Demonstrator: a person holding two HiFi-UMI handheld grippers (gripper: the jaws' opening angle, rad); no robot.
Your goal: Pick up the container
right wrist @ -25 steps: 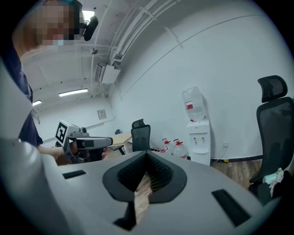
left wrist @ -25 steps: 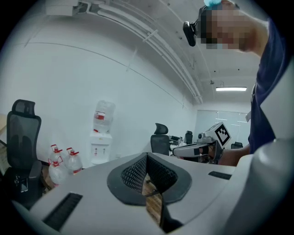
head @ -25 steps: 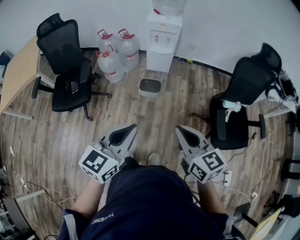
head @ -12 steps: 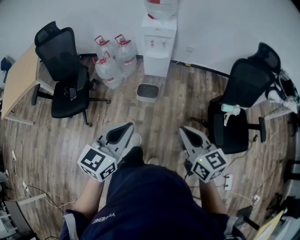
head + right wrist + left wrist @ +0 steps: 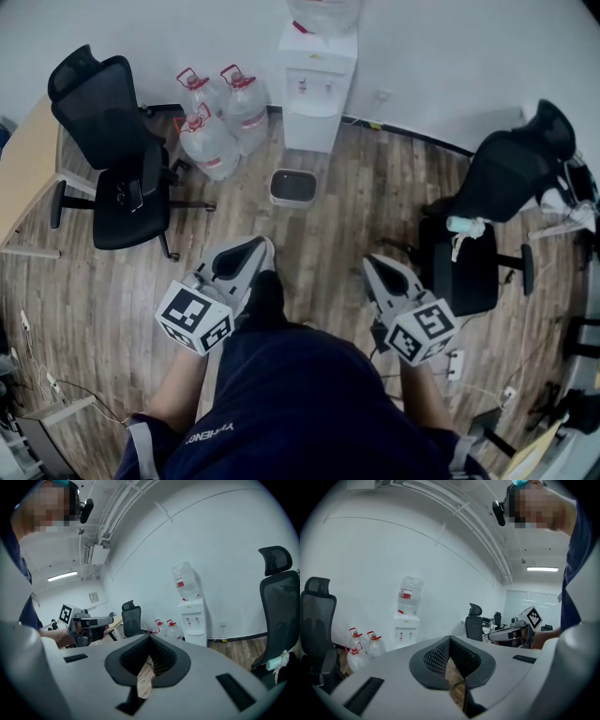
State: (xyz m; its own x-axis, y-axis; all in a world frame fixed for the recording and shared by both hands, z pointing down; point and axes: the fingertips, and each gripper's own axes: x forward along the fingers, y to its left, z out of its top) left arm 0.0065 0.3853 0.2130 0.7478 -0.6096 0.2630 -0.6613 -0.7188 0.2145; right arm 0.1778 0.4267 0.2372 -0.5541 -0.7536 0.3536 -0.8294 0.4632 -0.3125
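Grey container (image 5: 293, 201); white dispenser (image 5: 317, 94); black chair (image 5: 94, 98); red-capped bottles (image 5: 211, 145); brown wood-grain floor (image 5: 328, 244).

Matt wood-plank floor (image 5: 347, 230). Clear, glossy plastic bottles (image 5: 208, 145). Smooth grey plastic container (image 5: 292, 202). Black mesh-backed chairs (image 5: 98, 98).

Ahead of you a white water dispenser (image 5: 317, 89) stands against the wall (image 5: 450, 56), with a big bottle (image 5: 323, 14) on top. Just to its left you see three water jugs (image 5: 217, 117) with red caps, clustered on the wooden floor (image 5: 347, 225). A black office chair (image 5: 112, 159) sits left of the jugs, beside a light wooden desk (image 5: 23, 178). To your right a second black chair (image 5: 492, 216) has a pale object (image 5: 464, 226) on it. A white power strip (image 5: 457, 361) lies on the floor nearby, and a dark cable (image 5: 412, 136) runs along the wall's foot.
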